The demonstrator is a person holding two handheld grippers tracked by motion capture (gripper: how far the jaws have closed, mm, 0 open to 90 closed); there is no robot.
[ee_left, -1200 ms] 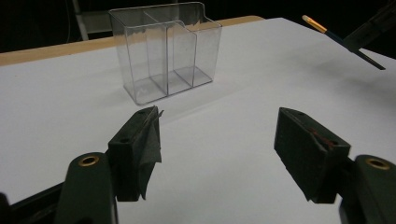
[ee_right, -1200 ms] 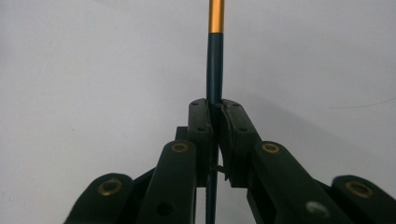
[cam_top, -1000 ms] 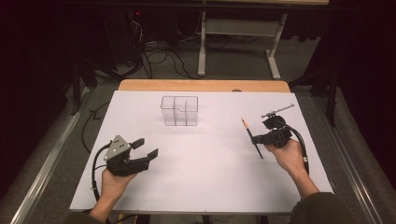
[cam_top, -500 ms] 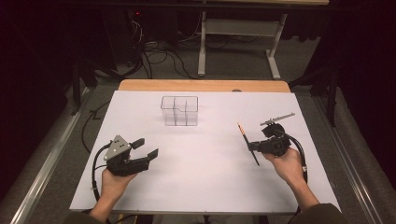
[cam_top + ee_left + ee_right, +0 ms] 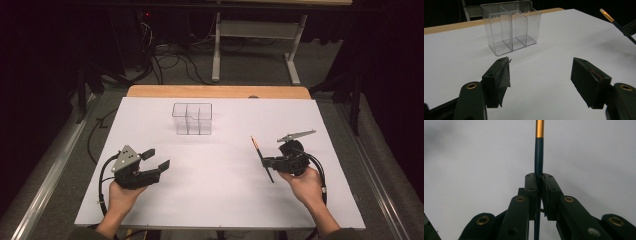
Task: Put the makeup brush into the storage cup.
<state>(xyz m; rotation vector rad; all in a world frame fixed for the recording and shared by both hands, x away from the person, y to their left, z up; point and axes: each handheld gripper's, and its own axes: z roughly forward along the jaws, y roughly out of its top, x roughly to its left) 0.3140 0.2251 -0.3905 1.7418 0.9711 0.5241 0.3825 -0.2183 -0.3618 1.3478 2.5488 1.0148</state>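
Pencil (image 5: 262,159) clamped between the closed jaws of right gripper (image 5: 266,162), above the white table (image 5: 225,200) at near right, clear organizer (image 5: 192,118) with 3 compartments standing far centre, well apart, left gripper (image 5: 156,159) open, empty, near left, open tabletop between.

1 pencil (image 5: 262,159), 1 clear organizer (image 5: 192,118) (3 compartments), 2 grippers, 1 table (image 5: 225,200)

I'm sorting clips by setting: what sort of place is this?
Probably a lab or recording workshop, not a home: a table covered in plain white sheet, loose cables on grey carpet, dark surroundings, and a bare desk frame behind. On the table stands just a clear organizer.
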